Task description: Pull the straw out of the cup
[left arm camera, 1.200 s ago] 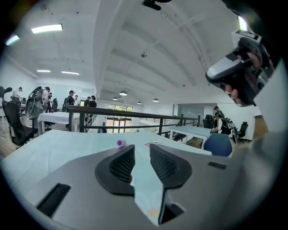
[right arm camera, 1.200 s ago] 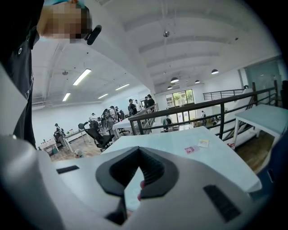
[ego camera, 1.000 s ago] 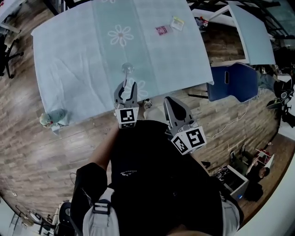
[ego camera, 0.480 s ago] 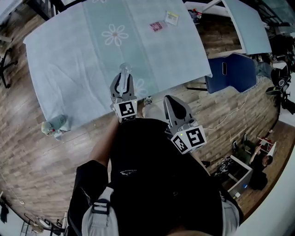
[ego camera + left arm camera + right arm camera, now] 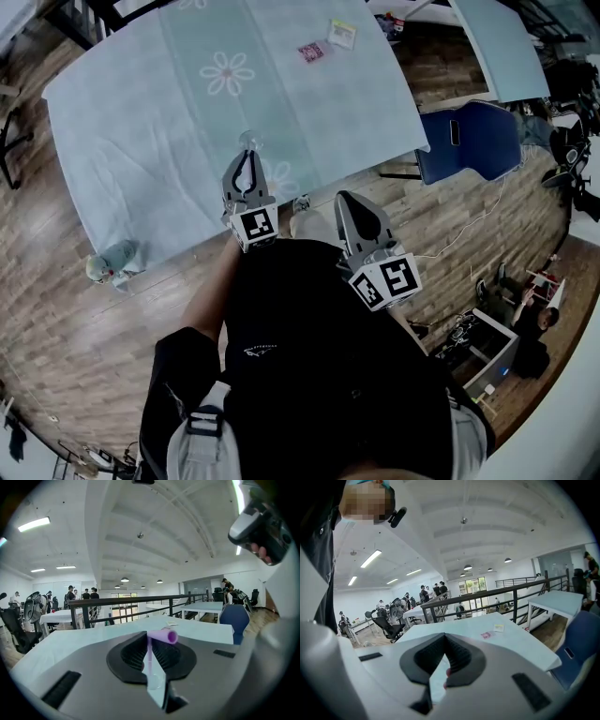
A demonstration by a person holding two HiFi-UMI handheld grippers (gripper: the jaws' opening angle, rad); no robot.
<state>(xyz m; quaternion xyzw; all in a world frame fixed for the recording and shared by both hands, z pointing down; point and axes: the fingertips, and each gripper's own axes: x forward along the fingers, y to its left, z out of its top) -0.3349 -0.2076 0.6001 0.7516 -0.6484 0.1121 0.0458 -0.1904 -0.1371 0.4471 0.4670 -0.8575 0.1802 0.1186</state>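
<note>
The straw (image 5: 161,635) is pale purple, a thin stem standing upright with a short bent top that points to the right and shows its open end. It carries no print that I can read. Its lower part runs down into a clear cup (image 5: 248,141), which stands near the front edge of the table (image 5: 141,112).

The left gripper (image 5: 246,156) reaches level over that edge, and its jaws have just been closing. They now pinch the stem below the bend. The right gripper (image 5: 352,200) hangs just short of the table edge, off to the right of the cup, with its jaws together and nothing between them. Each gripper bears a cube with black-and-white square markers (image 5: 254,226).

The tablecloth (image 5: 226,72) is pale blue-green with white daisies. At the far side lie a pink packet (image 5: 311,51) and a yellowish one (image 5: 341,34), their print too small to read. A blue chair (image 5: 478,141) stands to the right of the table.
</note>
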